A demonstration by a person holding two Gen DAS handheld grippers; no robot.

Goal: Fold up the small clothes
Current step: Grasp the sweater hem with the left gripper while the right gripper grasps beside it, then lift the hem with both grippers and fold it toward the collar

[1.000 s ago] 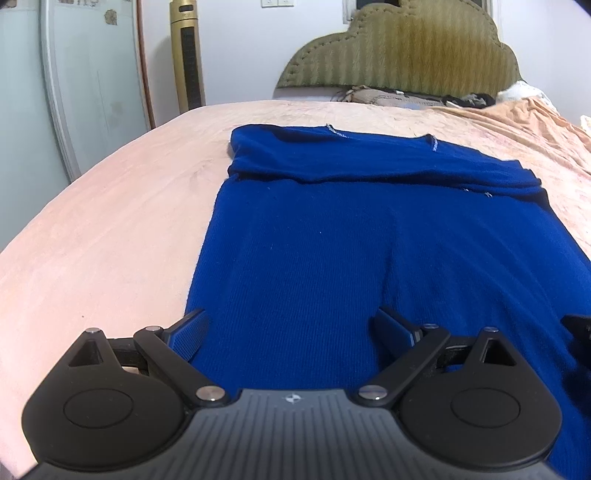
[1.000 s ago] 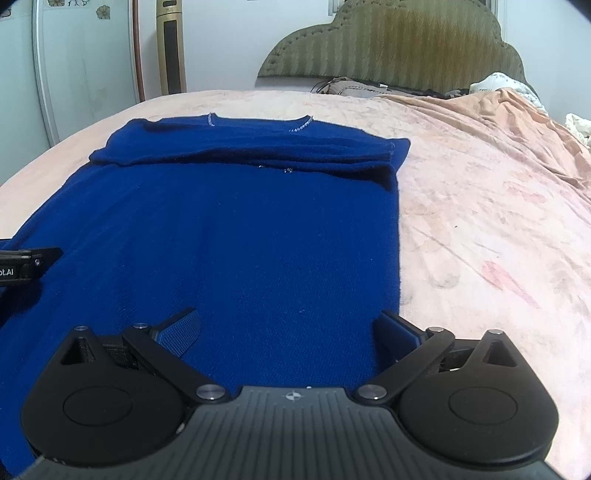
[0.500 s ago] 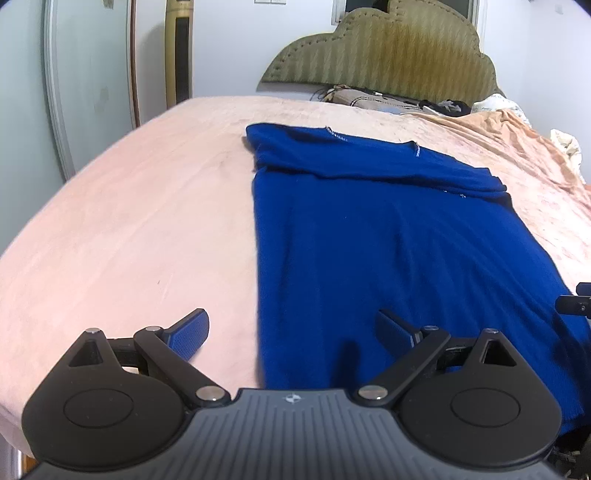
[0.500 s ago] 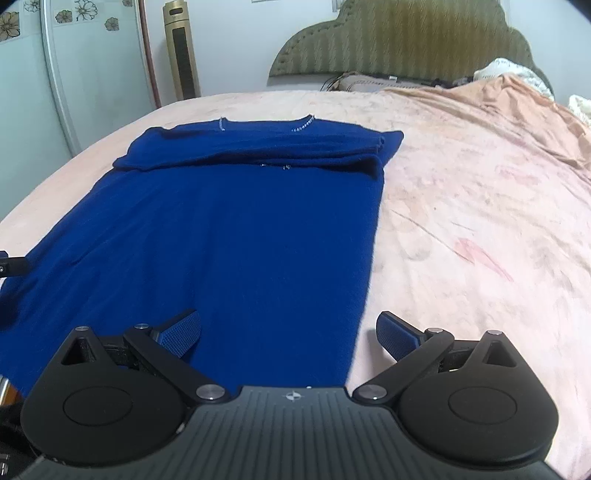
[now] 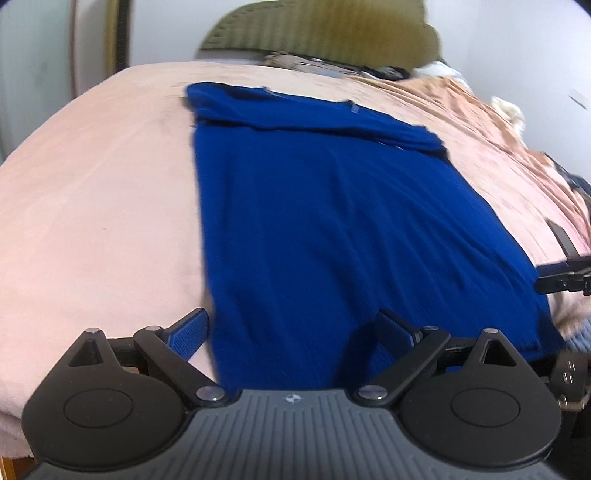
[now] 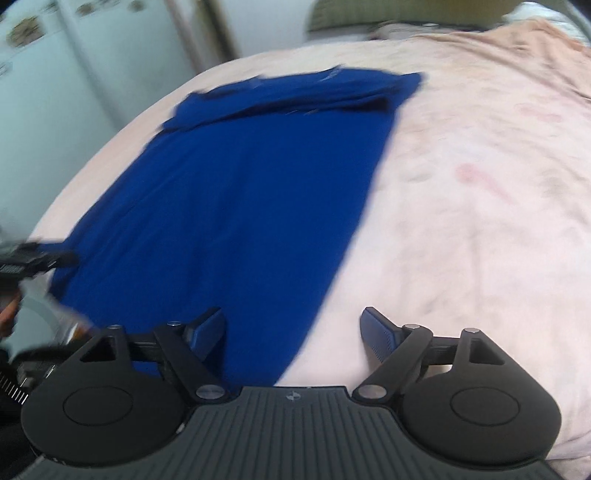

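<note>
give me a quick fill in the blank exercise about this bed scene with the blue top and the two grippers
1. The dark blue knit garment lies spread flat on a pale ____ bedspread.
2. The far end of the garment, nearest the olive padded headboard, is already ____ over.
3. The jaws of the left gripper stand ____.
4. The right gripper, whose jaws have just been closing, holds ____.

Missing words: pink; folded; open; nothing
</note>
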